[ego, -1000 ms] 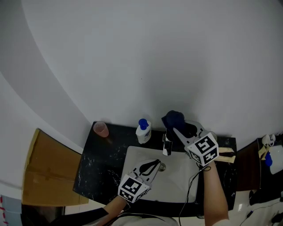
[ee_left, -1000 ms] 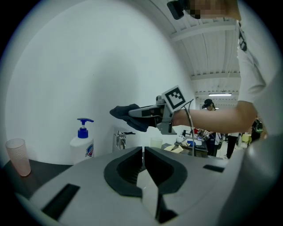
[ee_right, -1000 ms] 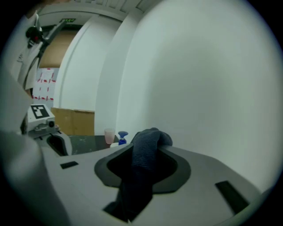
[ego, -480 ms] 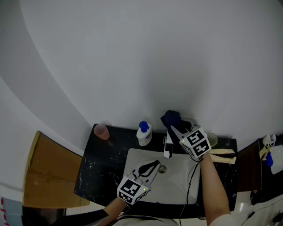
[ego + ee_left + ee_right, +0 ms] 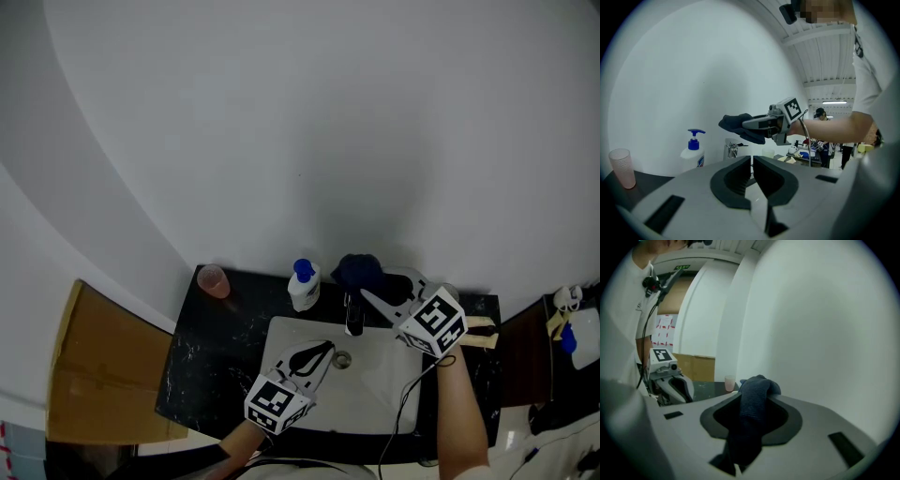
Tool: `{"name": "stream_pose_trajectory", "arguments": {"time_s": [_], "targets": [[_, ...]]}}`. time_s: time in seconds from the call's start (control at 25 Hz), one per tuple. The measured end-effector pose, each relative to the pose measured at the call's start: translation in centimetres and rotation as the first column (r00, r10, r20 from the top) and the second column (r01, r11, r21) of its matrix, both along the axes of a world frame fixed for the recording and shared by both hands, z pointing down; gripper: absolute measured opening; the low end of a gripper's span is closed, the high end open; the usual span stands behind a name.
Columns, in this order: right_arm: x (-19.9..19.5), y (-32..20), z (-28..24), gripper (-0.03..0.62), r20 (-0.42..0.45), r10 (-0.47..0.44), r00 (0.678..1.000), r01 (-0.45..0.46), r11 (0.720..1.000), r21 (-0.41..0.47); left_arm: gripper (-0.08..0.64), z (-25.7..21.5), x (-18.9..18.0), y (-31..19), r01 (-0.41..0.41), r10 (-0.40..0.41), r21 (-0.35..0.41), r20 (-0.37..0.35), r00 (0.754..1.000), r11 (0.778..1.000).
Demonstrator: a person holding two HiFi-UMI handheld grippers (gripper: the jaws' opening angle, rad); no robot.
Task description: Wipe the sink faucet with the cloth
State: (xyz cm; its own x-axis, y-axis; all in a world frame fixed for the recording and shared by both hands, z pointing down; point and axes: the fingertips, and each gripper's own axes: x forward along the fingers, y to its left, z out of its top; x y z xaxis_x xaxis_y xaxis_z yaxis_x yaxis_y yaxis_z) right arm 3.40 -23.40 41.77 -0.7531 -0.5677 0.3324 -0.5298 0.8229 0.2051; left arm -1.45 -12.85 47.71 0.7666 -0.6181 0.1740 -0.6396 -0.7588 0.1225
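The right gripper [image 5: 751,401] is clamped about halfway closed on a bunched dark blue cloth [image 5: 754,394], which bulges out past the jaw tips. The cloth [image 5: 359,270] sits directly over the top of the chrome sink faucet [image 5: 353,314]; whether they touch, I can't tell. The left gripper [image 5: 752,161] has its jaws drawn together with nothing in them, over the white basin [image 5: 281,330]. On the black countertop [image 5: 211,352], a white pump bottle with a blue top [image 5: 303,281] stands just left of the faucet and a pink plastic cup [image 5: 214,278] sits at the far left corner.
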Motion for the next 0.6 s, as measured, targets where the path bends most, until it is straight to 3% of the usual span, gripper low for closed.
{"name": "stream_pose_trajectory", "arguments": {"time_s": [0.12,0.24,0.4,0.6], "targets": [[-1.0,1.0,2.4,0.123,-0.076,-0.051,0.996,0.048,0.998,-0.038,0.017,0.1,0.1,0.1,-0.004,0.004,-0.002,0.005,1.000,1.000],[-1.0,0.0,3.6,0.123,-0.085,-0.026,0.996,0.022,0.998,-0.056,0.017,0.1,0.1,0.3,-0.005,0.005,-0.001,0.009,1.000,1.000],[0.9,-3.9,3.6,0.123,-0.062,0.105,0.993,-0.108,0.993,-0.046,0.016,0.1,-0.1,0.4,0.000,0.000,-0.001,0.015,1.000,1.000],[3.8,-7.5,3.5,0.123,-0.069,0.261,0.963,-0.264,0.964,-0.030,0.017,0.0,-0.1,0.7,0.003,-0.003,0.001,0.016,1.000,1.000]]}}
